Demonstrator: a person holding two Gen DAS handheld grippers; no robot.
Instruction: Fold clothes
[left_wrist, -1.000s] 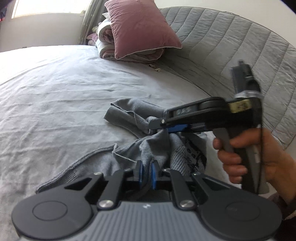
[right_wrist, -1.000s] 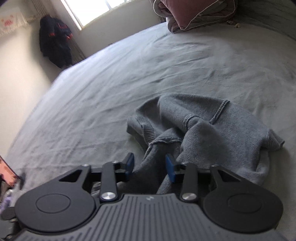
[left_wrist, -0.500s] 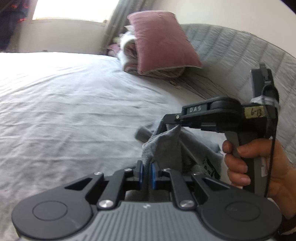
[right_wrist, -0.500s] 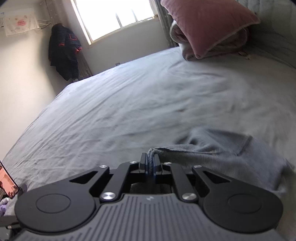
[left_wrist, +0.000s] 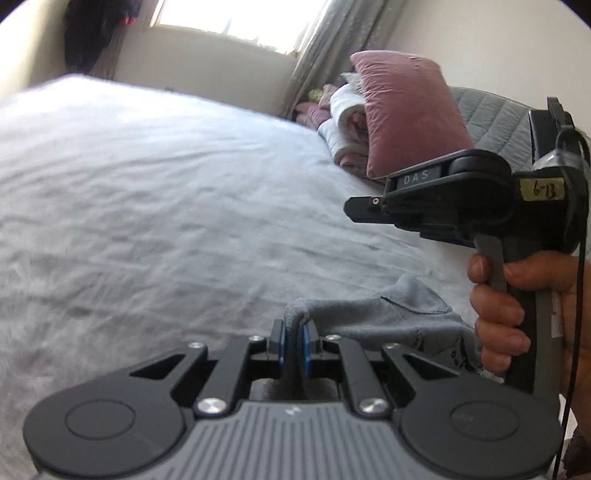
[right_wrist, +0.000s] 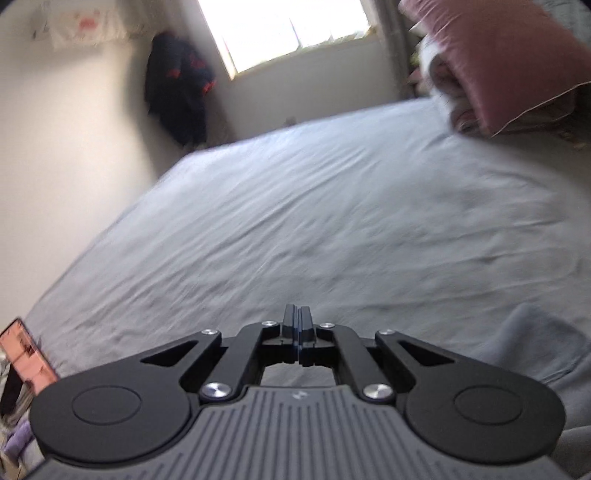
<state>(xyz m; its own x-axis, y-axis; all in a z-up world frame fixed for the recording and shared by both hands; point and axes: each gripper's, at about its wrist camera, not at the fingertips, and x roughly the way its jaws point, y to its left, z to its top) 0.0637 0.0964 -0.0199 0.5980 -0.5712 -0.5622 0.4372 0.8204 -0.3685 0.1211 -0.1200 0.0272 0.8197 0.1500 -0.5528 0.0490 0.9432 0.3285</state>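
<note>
In the left wrist view, the left gripper (left_wrist: 293, 343) is clamped on a bunched edge of the grey garment (left_wrist: 373, 314), its blue pads (left_wrist: 281, 345) pressing the fabric from both sides. The rest of the garment trails to the right, low over the bed (left_wrist: 166, 206), toward the person's hand (left_wrist: 517, 310) that holds the right gripper's handle. That right gripper (left_wrist: 351, 208) juts in from the right, seen side on above the garment, with a yellow label (left_wrist: 541, 190) on its body. A pink pillow (left_wrist: 406, 110) leans on folded bedding (left_wrist: 343, 125) at the head of the bed, under a window (left_wrist: 236, 14). In the right wrist view, which is blurred, the right gripper (right_wrist: 296, 323) has its jaws together; no cloth shows between them in this view. The garment (right_wrist: 535, 347) lies at lower right on the bed (right_wrist: 295, 221). A dark coat (right_wrist: 177, 92) hangs beside the window (right_wrist: 288, 29), and the pillow (right_wrist: 509, 55) is at upper right.
</note>
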